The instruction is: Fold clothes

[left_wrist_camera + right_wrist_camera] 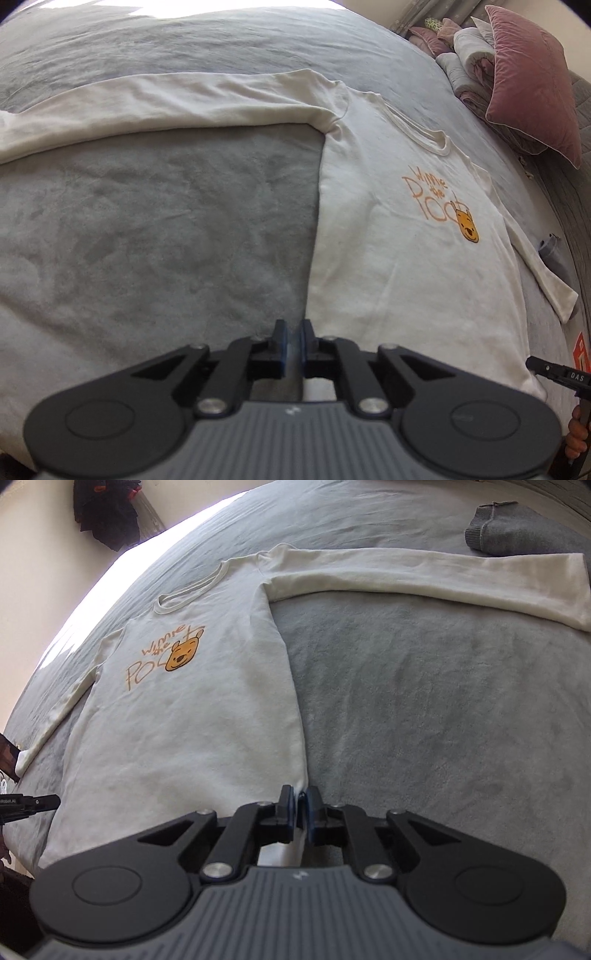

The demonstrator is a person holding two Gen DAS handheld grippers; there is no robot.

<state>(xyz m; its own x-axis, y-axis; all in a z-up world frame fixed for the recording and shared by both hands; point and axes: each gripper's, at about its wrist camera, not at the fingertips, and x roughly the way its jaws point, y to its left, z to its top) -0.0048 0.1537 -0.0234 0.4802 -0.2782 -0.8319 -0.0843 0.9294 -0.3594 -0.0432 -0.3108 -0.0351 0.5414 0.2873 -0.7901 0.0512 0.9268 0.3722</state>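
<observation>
Shirt (399, 258) lies face up and flat on the bed (147, 229), both sleeves spread out sideways. Left claw (294, 341) is pinched shut at the shirt's left hem corner; right claw (300, 810) is pinched shut at the right hem corner. Cloth shows between each pair of pads, though the blur makes the bite on the left hard to confirm.

Step in hand, as judged: hem gripped, first fold about to start.

Next move needs both corners raised together, kept level and taut, then carried toward the collar (192, 590); sleeves not yet folded in.
</observation>
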